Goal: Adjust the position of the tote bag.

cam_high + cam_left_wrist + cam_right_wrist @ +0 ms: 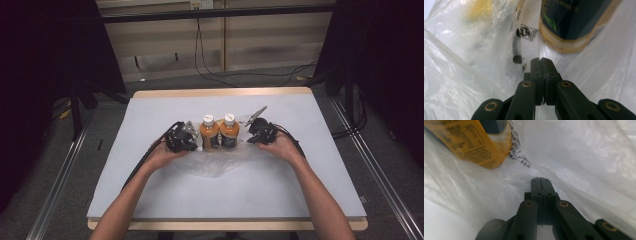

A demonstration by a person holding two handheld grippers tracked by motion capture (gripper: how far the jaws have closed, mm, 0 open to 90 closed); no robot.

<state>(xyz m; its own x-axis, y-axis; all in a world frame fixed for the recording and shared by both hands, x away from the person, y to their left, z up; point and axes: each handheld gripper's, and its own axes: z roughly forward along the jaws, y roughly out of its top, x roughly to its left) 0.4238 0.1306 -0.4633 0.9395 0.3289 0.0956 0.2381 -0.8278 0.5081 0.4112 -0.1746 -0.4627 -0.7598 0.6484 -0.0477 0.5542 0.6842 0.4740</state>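
Right now my left hand-held gripper (192, 142) and right hand-held gripper (251, 134), jaws pinched shut on the clear plastic bag (212, 162) at nine and three o'clock of the two upright juice bottles (220, 132) mid-surface, could slip off the film or topple them.

**Three cameras, one shared plastic bag**

The high view looks forward and down from above the near edge of the table (150, 200), far enough to take in the whole top and the floor at 12 o'clock. The left gripper view sits very close behind its own jaws and faces the plastic bag (461, 82). The right gripper view is equally close. All three views share the bag and the bottles (220, 134).
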